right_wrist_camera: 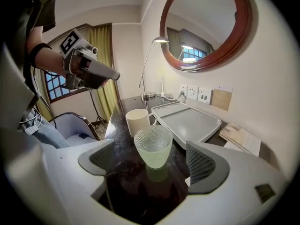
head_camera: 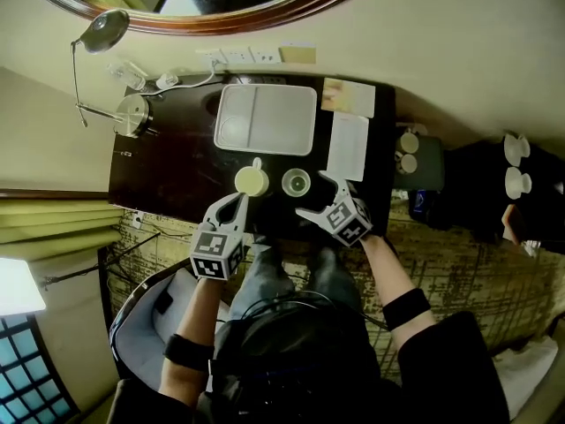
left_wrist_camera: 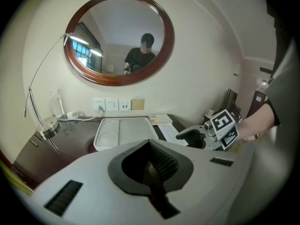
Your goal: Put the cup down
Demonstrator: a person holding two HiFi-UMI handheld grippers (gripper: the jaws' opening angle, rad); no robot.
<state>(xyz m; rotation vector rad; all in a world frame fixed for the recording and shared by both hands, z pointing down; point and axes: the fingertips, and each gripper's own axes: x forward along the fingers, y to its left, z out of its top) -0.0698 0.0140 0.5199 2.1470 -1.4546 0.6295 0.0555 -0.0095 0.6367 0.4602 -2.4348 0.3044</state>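
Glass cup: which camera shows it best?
Right gripper view: the glass cup stands upright on the dark table, close up between the jaws of the open right gripper. Head view shows it small, from above, beside the white mug. Left gripper view doesn't show it.

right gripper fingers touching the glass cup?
Apart. The right gripper view shows clear gaps between the spread fingers and the glass cup on both sides.

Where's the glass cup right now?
In the right gripper view, the glass cup stands on the dark table between the right gripper's open jaws, untouched, the white mug just behind it, leftward.
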